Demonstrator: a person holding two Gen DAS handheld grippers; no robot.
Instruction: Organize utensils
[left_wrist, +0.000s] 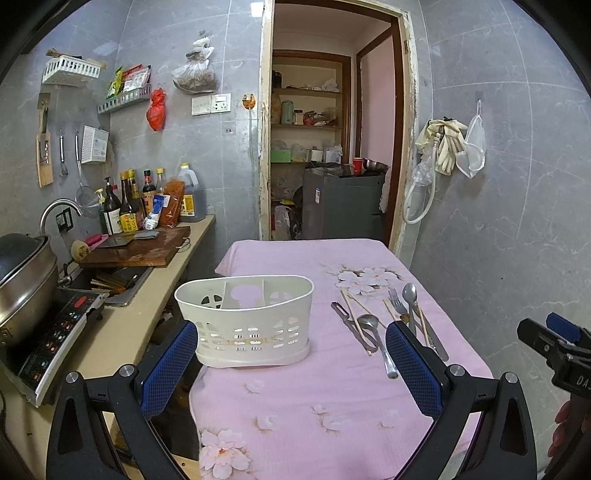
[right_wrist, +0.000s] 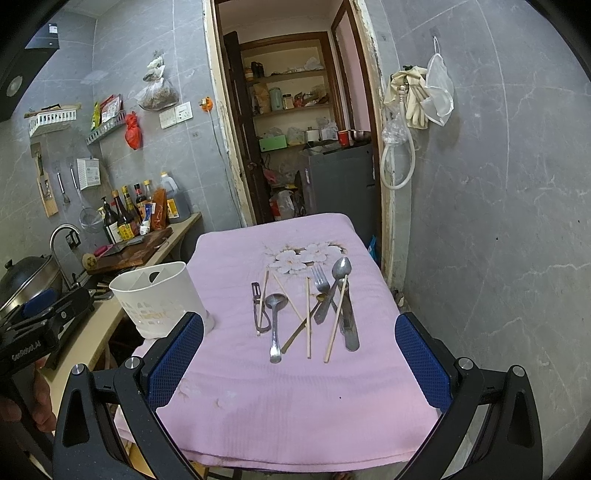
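Both your grippers hover spread and empty over the pink-clothed worktop.

Left wrist view: your left gripper frames the white caddy; utensils lie at 2 o'clock (loosely overlapping).
Right wrist view: your right gripper faces the utensils at 12; caddy at 10.

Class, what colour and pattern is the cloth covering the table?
Pink cloth with pale flower prints, clearest in the right wrist view.

White caddy left; utensils right; pink cloth
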